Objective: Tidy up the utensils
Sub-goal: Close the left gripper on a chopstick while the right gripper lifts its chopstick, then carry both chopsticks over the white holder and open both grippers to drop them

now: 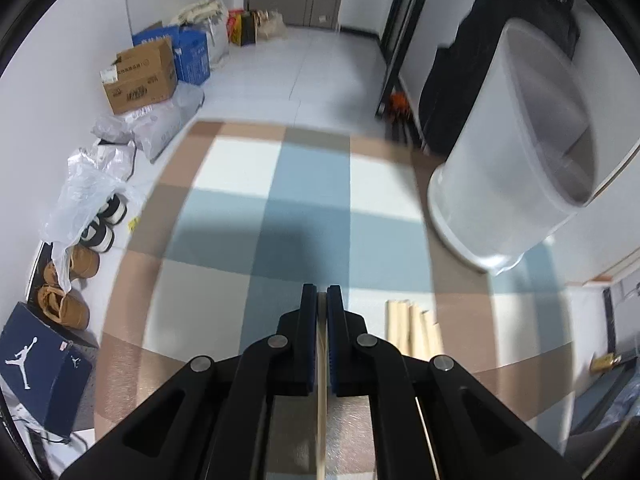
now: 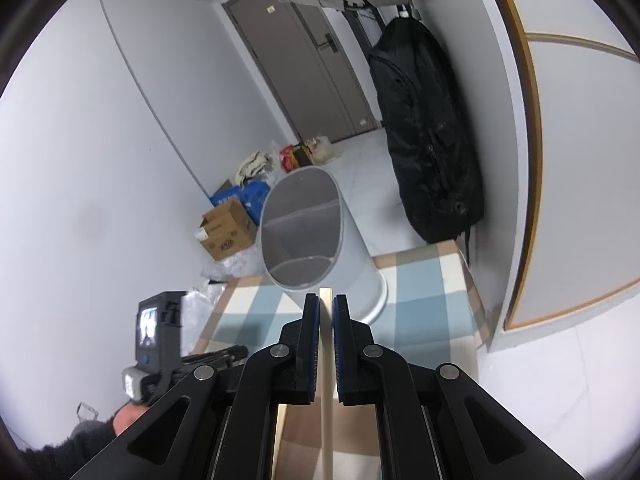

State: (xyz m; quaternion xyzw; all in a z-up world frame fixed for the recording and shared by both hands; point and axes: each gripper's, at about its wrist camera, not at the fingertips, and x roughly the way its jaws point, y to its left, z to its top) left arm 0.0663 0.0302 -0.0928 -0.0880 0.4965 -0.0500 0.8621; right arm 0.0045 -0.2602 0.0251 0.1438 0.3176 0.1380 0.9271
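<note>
- Far left in my left wrist view, a navy shoe box (image 1: 44, 368), tan boots (image 1: 66, 292) and black-and-white shoes (image 1: 102, 224) under a clear plastic bag line the wall, with cardboard boxes (image 1: 140, 76) further back.
- The checked tabletop (image 1: 248, 200), in blue, white and tan squares, fills the middle of that view.
- My left tongs (image 1: 321, 312) sit low and centre, pressed together on a thin pale wooden stick (image 1: 322, 360) that runs down between the blue pads.
- Just right of those tongs, a small bundle of pale wooden sticks (image 1: 412, 328) lies flat on the tabletop.
- Further right, a translucent white bin (image 1: 512, 168) looks tilted in this view, its open mouth towards the camera; the picture is blurred there and I cannot tell whether its base rests flat.
- In my right wrist view, the left gripper's body with a small screen (image 2: 156, 336) shows at lower left, with a dark sleeve and a fingertip below it.
- The same white bin (image 2: 320, 240) stands on the tabletop (image 2: 420, 292) just beyond my right tongs.
- My right tongs (image 2: 327, 312) are pinching another pale wooden stick (image 2: 326, 344), whose squared tip pokes out just past the pads, close to the bin's base.
- On the right, a black bag (image 2: 428, 140) hangs against the wall.
</note>
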